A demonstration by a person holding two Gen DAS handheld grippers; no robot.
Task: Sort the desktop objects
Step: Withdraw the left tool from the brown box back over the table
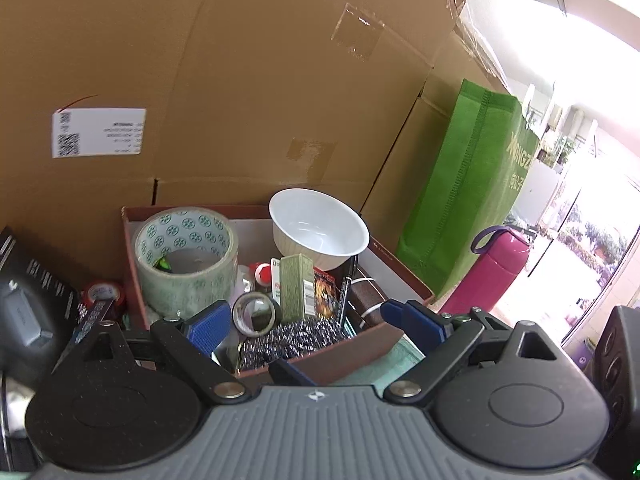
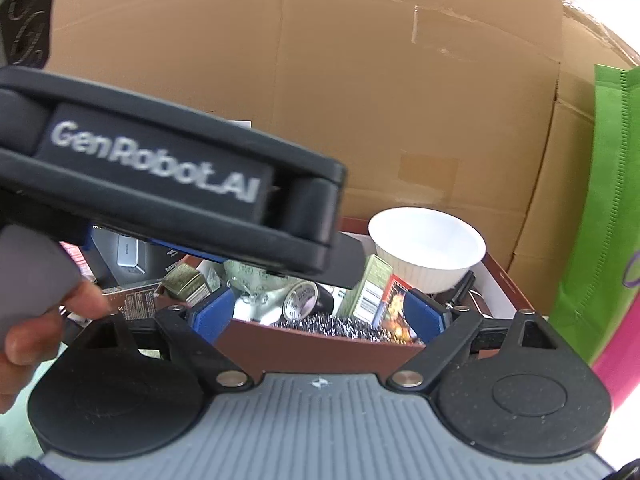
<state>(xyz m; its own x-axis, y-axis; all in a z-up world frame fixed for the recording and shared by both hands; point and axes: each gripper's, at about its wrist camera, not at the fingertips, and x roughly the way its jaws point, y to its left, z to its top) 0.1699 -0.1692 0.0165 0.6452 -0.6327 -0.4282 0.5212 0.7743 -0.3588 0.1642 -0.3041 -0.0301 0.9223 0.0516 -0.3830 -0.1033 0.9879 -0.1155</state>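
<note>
While poised over the box (image 1: 360,350), both grippers (image 1: 310,326) (image 2: 320,314) open, empty

Standing behind the desk: big cardboard boxes (image 1: 248,80), one bearing a white label (image 1: 99,132). Leaning against them at the right, a green bag (image 1: 472,184). Lying tilted just beside the bag, a pink bottle (image 1: 490,270) with a dark loop.
</note>
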